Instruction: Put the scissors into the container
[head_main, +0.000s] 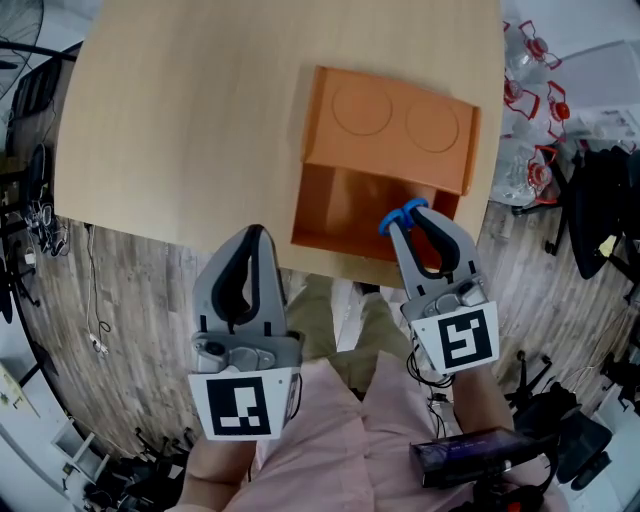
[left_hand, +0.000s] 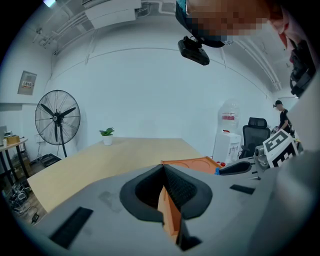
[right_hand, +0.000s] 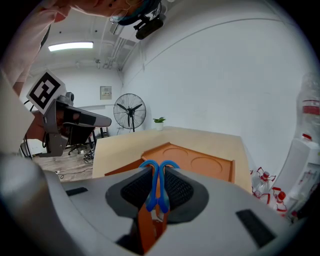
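The right gripper (head_main: 410, 221) pinches the blue-handled scissors (head_main: 396, 218) over the open near side of the orange plastic container (head_main: 390, 150), which rests on a pale wooden table (head_main: 200, 120). The left gripper (head_main: 254, 236), its jaws pressed together on nothing, hovers off the container's near-left corner.

**Grey grippers, pink shirt**

The person is wearing a pale pink shirt (head_main: 330, 440) and olive trousers (head_main: 322, 318). The left gripper (head_main: 256, 232) and the right gripper (head_main: 414, 212) are showing light grey moulded shells. Each shell is tapering into two curved jaws lined with black ribbed pads (right_hand: 176, 189). Each gripper is carrying a white cube printed with a black square marker, the left cube (head_main: 243, 405) and the right cube (head_main: 466, 339). Silver fittings with small screws are showing just ahead of the cubes. Black cables (head_main: 424, 372) are running beneath the right gripper. A black camera (left_hand: 194, 51) is sitting at the person's head.
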